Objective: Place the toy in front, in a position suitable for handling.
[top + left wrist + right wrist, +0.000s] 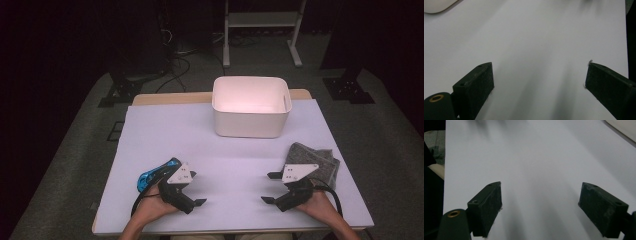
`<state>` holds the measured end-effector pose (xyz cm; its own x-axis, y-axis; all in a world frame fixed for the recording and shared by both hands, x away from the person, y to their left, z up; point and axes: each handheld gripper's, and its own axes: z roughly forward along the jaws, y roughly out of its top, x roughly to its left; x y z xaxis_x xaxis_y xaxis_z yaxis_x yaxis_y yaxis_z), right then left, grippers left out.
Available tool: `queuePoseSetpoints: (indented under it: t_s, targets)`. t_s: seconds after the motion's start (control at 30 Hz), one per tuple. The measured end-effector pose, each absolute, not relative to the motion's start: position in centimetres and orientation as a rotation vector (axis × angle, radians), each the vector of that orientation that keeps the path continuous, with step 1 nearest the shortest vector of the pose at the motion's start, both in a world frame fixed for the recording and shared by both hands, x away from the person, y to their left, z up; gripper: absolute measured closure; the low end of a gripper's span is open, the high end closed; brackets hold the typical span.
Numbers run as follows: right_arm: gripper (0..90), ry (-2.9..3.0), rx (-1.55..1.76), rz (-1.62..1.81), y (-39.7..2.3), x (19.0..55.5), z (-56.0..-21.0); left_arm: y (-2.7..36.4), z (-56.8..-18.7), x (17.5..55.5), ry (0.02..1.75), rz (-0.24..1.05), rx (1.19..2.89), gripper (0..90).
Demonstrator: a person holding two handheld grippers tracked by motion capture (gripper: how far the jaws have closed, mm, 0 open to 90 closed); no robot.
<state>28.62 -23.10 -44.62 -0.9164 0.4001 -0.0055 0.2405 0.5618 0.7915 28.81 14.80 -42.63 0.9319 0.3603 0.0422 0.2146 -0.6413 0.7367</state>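
Note:
My left gripper [196, 188] rests low over the white table cover near the front edge, held in a hand, with its jaws pointing right. In the left gripper view the left gripper [538, 65] stands open over bare white surface. My right gripper [268, 188] faces it from the right, jaws pointing left. In the right gripper view the right gripper [541, 185] is open too, with nothing between its pads. A white bin [250, 107] stands at the back middle. A grey folded cloth [316, 159] lies just behind the right gripper. A blue object [154, 176] lies beside the left gripper.
The white table cover [165, 130] spans the table, with a wooden edge at the back. A corner of the bin [436, 6] shows at the left gripper view's top left, and the bin [624, 128] at the right gripper view's top right. Dark floor and a metal stand lie beyond.

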Motion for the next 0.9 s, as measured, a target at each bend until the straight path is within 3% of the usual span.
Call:
queuePoseSetpoints:
  t_s: [0.47,0.9]
  targets:
    - [17.2,2.625,0.523,1.259,-23.1,28.7,-44.7,20.5,-40.3,29.8,0.492,0.314,2.211,7.8]
    - [17.1,2.6,0.548,1.284,-23.4,28.7,-44.5,23.0,-39.4,30.4,0.55,0.341,2.245,4.4]
